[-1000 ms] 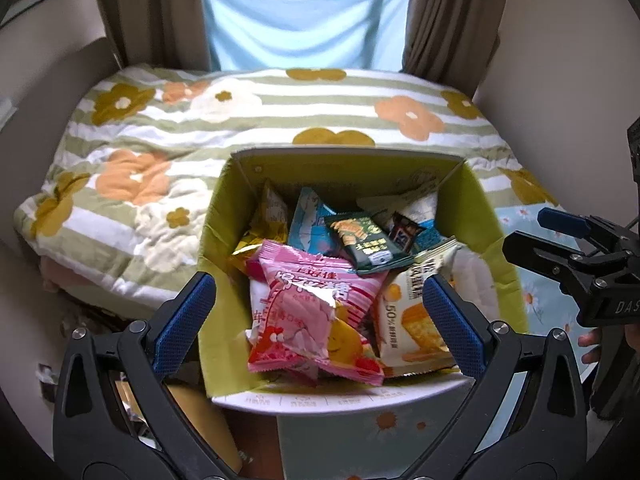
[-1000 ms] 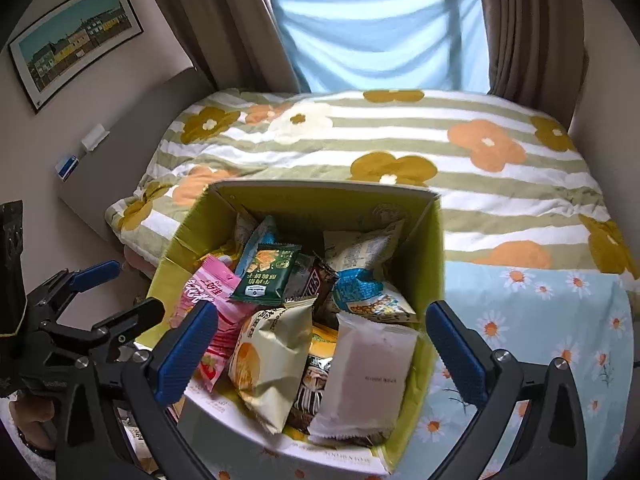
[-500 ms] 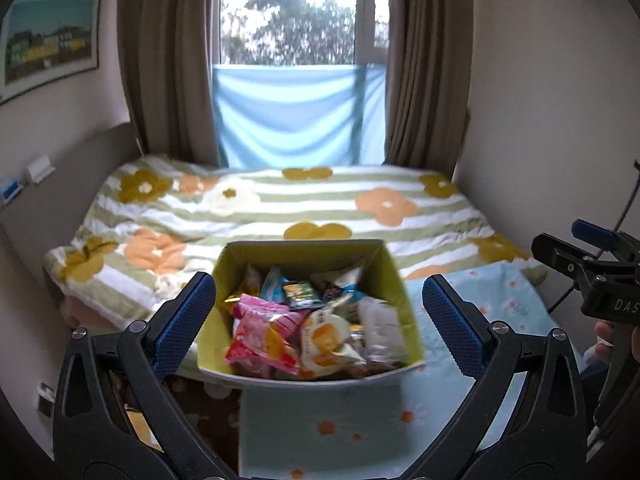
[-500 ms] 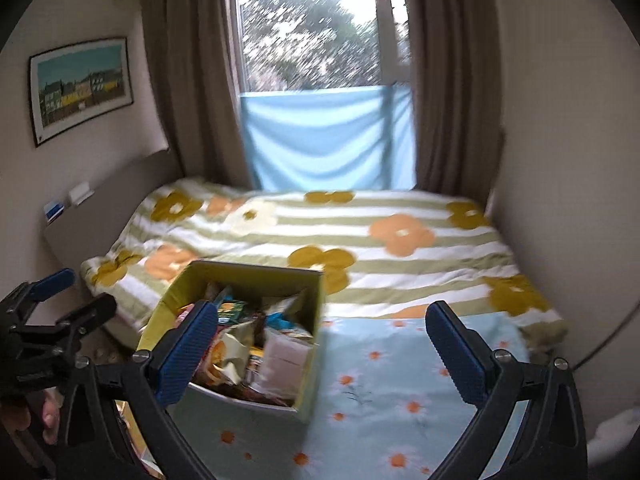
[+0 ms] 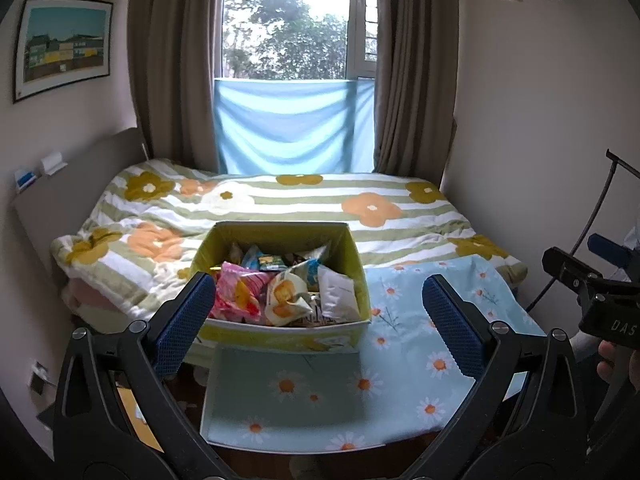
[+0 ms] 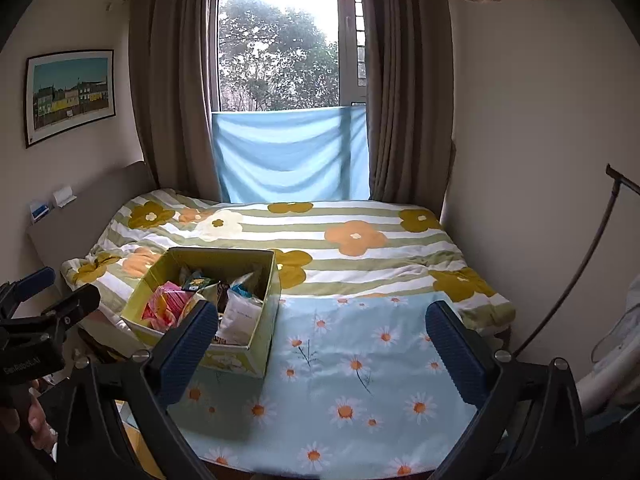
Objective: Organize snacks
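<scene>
Snack packets all sit in the box; both my grippers are empty.

My left gripper point(image 5: 316, 322) gapes wide before the yellow-green cardboard box point(image 5: 280, 330) of mixed snack packets point(image 5: 280, 286) on the daisy-print blue cloth point(image 6: 360, 364); my right gripper point(image 6: 322, 344) gapes too. No packets lie outside the box.

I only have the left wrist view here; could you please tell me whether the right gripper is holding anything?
Observer: No. In the right wrist view the right gripper has its jaws wide apart with nothing between them.
Operator: Thank you. And what is it aimed at?
Observer: At the bare daisy cloth beside the snack box. The box sits to the left, partly behind its left jaw.
</scene>
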`<state>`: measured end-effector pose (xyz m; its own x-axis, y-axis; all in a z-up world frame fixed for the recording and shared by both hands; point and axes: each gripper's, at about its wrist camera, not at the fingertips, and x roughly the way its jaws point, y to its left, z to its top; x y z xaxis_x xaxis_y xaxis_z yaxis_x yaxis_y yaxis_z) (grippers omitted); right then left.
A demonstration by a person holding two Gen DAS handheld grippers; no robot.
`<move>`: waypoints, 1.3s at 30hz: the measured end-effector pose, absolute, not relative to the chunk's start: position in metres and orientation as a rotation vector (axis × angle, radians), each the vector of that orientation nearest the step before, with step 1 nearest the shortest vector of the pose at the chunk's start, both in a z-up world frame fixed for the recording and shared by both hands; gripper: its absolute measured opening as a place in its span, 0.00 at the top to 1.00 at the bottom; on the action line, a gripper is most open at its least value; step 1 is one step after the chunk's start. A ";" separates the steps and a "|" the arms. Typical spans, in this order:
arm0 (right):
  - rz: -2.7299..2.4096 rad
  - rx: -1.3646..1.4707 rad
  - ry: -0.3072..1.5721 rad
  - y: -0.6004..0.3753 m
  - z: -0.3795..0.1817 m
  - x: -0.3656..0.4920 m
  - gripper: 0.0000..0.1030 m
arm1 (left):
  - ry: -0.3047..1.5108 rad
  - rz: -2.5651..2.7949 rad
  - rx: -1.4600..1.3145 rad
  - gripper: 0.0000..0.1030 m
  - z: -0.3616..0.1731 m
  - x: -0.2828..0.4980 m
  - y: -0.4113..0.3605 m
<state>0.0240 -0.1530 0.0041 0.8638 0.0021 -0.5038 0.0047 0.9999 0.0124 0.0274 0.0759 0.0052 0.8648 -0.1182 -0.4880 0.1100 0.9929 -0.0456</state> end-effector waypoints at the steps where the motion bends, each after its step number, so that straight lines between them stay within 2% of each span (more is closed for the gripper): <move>1: -0.004 0.018 0.526 -0.155 0.003 0.019 0.00 | 0.510 -0.120 -0.017 0.00 0.006 0.024 0.074; 39: -0.041 0.054 0.500 -0.170 0.005 -0.007 0.00 | 0.476 -0.129 0.006 0.00 0.009 0.001 0.061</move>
